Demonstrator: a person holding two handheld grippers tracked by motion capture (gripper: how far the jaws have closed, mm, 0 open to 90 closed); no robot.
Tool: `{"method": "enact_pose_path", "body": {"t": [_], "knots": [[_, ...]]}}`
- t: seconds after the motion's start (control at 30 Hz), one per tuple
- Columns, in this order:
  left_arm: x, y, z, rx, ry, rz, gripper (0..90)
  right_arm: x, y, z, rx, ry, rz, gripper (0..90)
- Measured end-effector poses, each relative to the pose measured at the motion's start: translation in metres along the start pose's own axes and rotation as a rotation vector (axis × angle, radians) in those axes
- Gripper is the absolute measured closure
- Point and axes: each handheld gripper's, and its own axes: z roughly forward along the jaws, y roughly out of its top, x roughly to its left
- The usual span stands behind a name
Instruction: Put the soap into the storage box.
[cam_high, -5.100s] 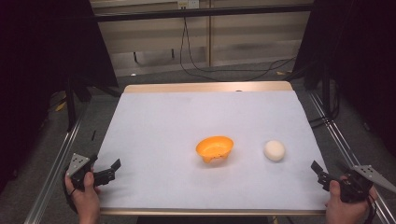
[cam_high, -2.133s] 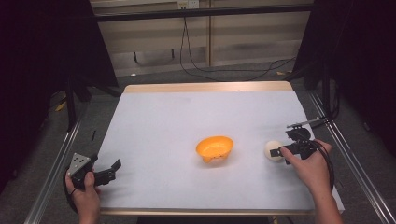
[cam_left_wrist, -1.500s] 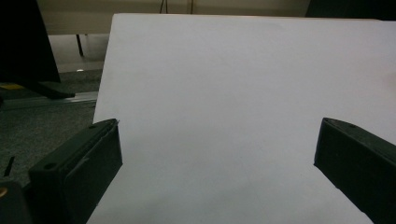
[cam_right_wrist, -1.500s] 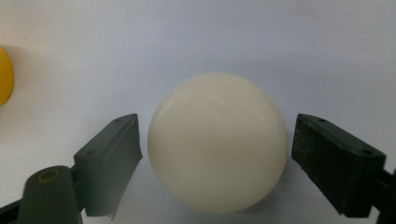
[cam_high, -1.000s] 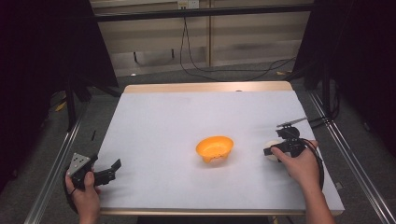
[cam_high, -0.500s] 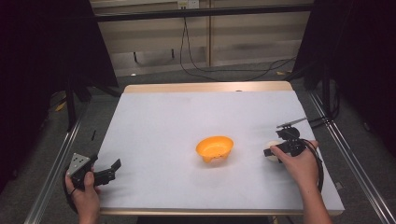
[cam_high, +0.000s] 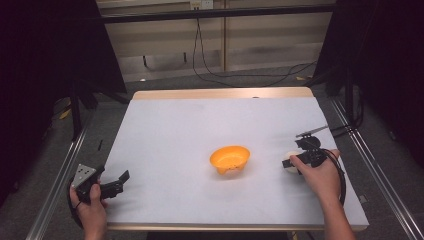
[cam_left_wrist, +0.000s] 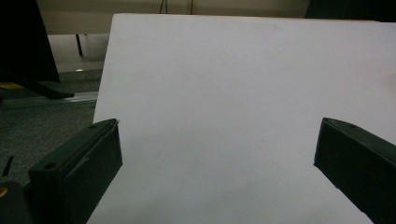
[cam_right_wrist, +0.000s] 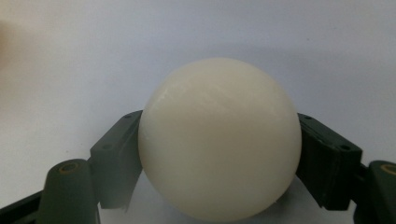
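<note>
A white ball sits between the two jaws of my right gripper, and both jaws press on its sides. In the high view this right gripper is at the table's right side, and it covers most of the ball. An orange bowl stands just left of it, near the table's middle, upright and apart from the ball. My left gripper rests at the front left corner, open. In its own view the left gripper has nothing but white table between its jaws.
The white table top has a wooden rim at the back and front. Metal rails run along both sides. Dark curtains and cables lie beyond the far edge.
My right gripper has come from the front right corner to the white ball and shut on it. Over the last second it has stayed still. The left gripper has not moved.
</note>
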Motion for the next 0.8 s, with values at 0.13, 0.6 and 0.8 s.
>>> {"method": "enact_pose_path", "body": {"t": [0.13,0.6,0.8], "knots": [[0.000,0.000,0.000,0.000,-0.001,-0.002,0.8,0.000,-0.001,-0.001,-0.014,0.002,-0.006,23.9],[-0.001,0.000,0.000,-0.001,-0.003,-0.004,0.7,0.004,-0.001,-0.023,-0.070,0.048,-0.071,23.9],[-0.001,0.000,0.000,-0.001,-0.003,-0.003,0.8,0.008,0.001,-0.030,-0.078,0.055,-0.090,23.9]]}}
